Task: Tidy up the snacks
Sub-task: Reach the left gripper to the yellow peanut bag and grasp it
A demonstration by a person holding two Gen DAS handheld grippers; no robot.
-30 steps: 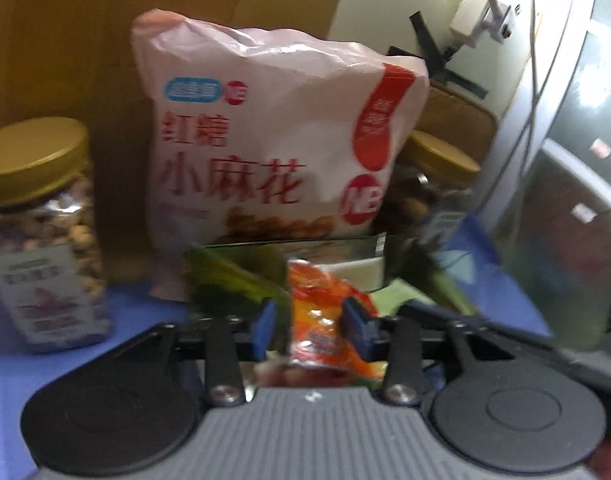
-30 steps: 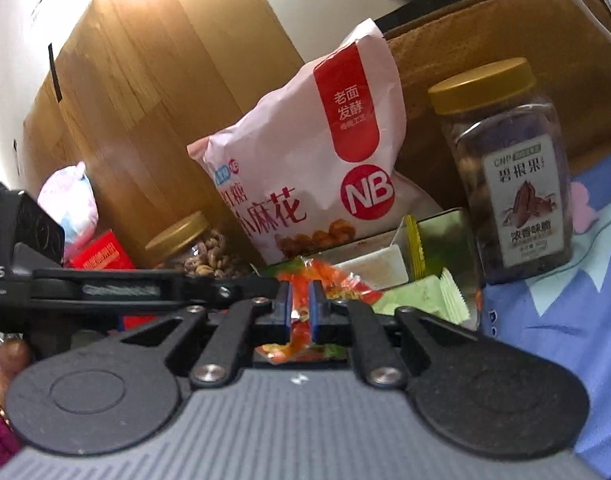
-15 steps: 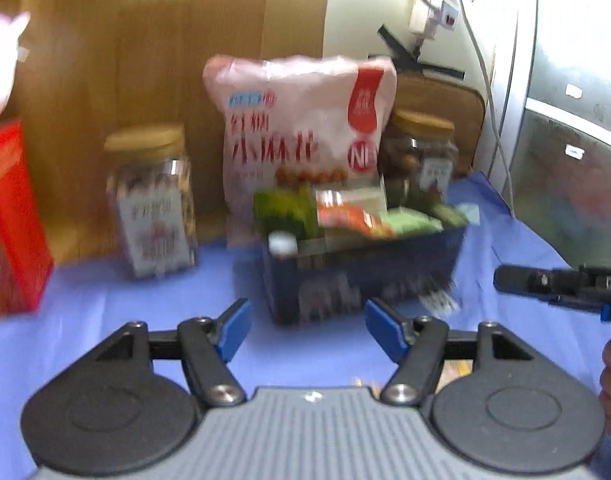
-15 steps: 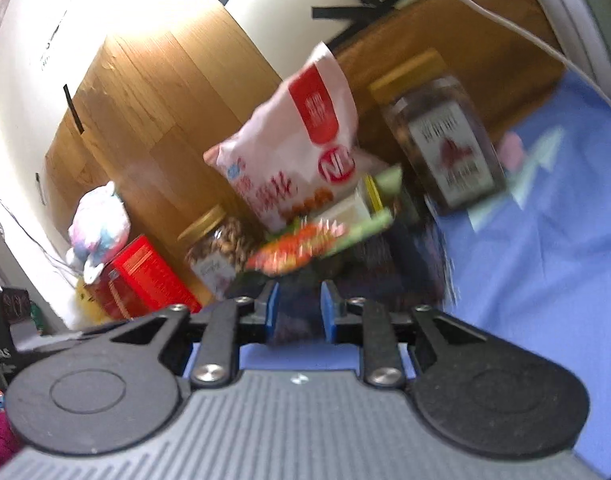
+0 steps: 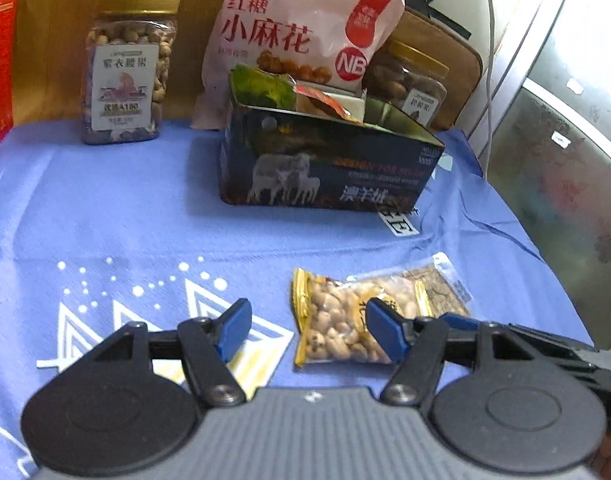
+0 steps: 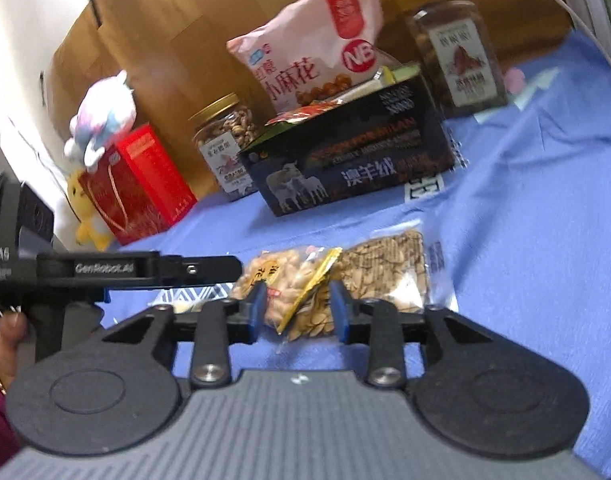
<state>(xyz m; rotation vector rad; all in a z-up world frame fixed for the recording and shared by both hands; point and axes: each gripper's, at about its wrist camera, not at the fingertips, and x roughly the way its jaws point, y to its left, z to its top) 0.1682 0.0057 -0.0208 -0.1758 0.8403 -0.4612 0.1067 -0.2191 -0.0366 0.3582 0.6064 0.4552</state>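
Observation:
A dark tin box (image 5: 325,160) with sheep art stands on the blue cloth (image 5: 125,216), holding several small snack packets, an orange one (image 5: 321,104) on top. A peanut packet (image 5: 337,324) and a seed packet (image 5: 441,284) lie side by side in front of it. My left gripper (image 5: 309,330) is open and empty, low over the cloth just left of the peanut packet. My right gripper (image 6: 299,310) is open, its fingers either side of the two packets' near ends, peanut (image 6: 281,276) and seed (image 6: 389,272). The box also shows in the right wrist view (image 6: 345,160).
Behind the box stand a pink bag (image 5: 297,40), a nut jar on the left (image 5: 127,68) and a darker jar on the right (image 5: 415,84). A red gift box (image 6: 137,184) and plush toys (image 6: 97,120) sit far left. A wooden panel (image 6: 165,40) backs the table.
Both grippers pulled back from the box to the near cloth. The orange packet both held now lies in the box. The left gripper let go first and the right jaws opened wider.

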